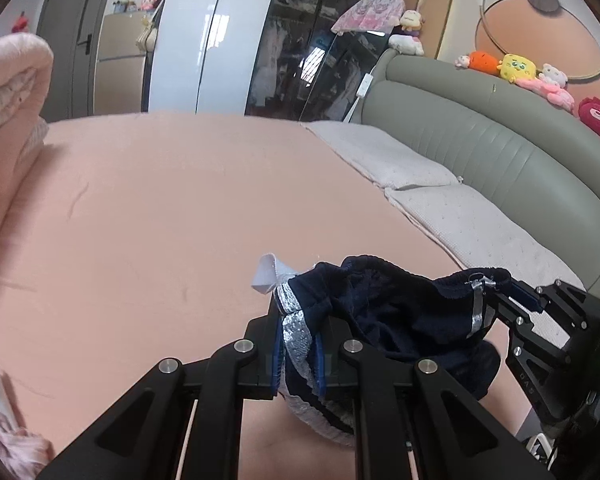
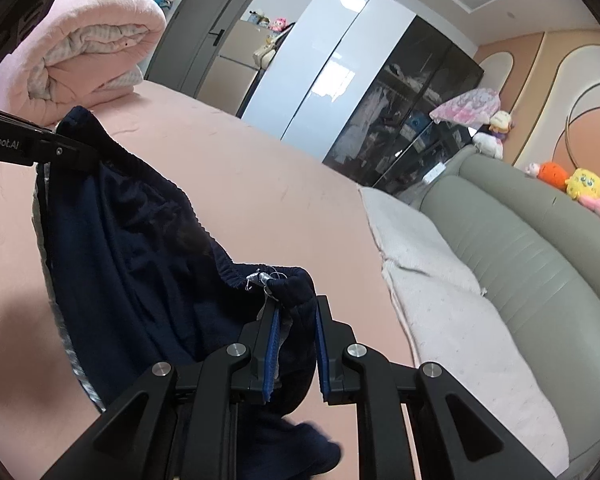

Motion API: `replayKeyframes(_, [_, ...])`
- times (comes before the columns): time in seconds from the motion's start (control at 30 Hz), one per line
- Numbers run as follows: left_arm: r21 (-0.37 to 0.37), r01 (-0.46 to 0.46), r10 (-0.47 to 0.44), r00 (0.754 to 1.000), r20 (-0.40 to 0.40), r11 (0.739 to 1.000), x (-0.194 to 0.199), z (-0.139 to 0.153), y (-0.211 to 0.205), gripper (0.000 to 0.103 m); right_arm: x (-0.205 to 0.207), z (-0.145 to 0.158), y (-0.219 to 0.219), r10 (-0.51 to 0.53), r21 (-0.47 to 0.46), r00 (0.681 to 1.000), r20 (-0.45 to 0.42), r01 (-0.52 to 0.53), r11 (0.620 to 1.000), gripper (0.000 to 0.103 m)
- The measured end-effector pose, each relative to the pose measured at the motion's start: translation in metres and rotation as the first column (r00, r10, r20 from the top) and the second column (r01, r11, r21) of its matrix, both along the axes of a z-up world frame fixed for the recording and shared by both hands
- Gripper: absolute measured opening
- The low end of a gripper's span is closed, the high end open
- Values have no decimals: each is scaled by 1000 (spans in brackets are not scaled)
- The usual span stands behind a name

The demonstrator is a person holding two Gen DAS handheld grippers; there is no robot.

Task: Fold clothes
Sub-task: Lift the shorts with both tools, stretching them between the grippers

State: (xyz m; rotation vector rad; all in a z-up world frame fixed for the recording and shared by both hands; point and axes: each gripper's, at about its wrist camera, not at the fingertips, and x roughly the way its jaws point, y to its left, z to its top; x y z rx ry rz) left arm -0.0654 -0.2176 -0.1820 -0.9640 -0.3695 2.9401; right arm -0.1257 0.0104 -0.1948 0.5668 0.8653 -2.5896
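Observation:
Navy shorts (image 1: pixel 388 312) with silver side stripes and an elastic waistband hang between my two grippers above the pink bed (image 1: pixel 160 208). My left gripper (image 1: pixel 298 332) is shut on one waistband corner at its silver stripe; a white label sticks up there. My right gripper (image 2: pixel 296 328) is shut on the other waistband corner. In the right wrist view the shorts (image 2: pixel 140 248) stretch from my right gripper up to the left gripper (image 2: pixel 72 154) at the left. In the left wrist view the right gripper (image 1: pixel 516 296) shows at the right, holding the waistband.
A rolled pink quilt (image 2: pixel 92 44) lies at the bed's far left. Two grey-white pillows (image 1: pixel 440 192) lie along the grey padded headboard (image 1: pixel 500 132), which carries plush toys (image 1: pixel 516 68). Wardrobes (image 1: pixel 300 40) and a door stand behind. Pink clothing (image 1: pixel 8 436) lies at the near left.

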Motion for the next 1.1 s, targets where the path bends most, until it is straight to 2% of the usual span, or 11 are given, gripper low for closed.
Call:
replayKeyframes(0.17, [-38, -9, 8, 1000, -30, 999, 0, 21, -3, 10, -5, 20, -6, 15, -8, 1000, -25, -15, 1000, 14])
replayKeyframes(0.4, [-43, -26, 22, 995, -93, 999, 6, 60, -7, 10, 0, 51, -10, 34, -14, 997, -75, -36, 999, 14])
replayKeyframes(0.77, [-105, -44, 24, 983, -183, 994, 33, 121, -6, 10, 20, 115, -5, 53, -36, 985, -164, -60, 998, 14])
replayKeyframes(1.1, [-131, -53, 21, 972, -234, 990, 64, 156, -10, 10, 42, 154, -2, 70, -54, 979, -192, -82, 995, 14])
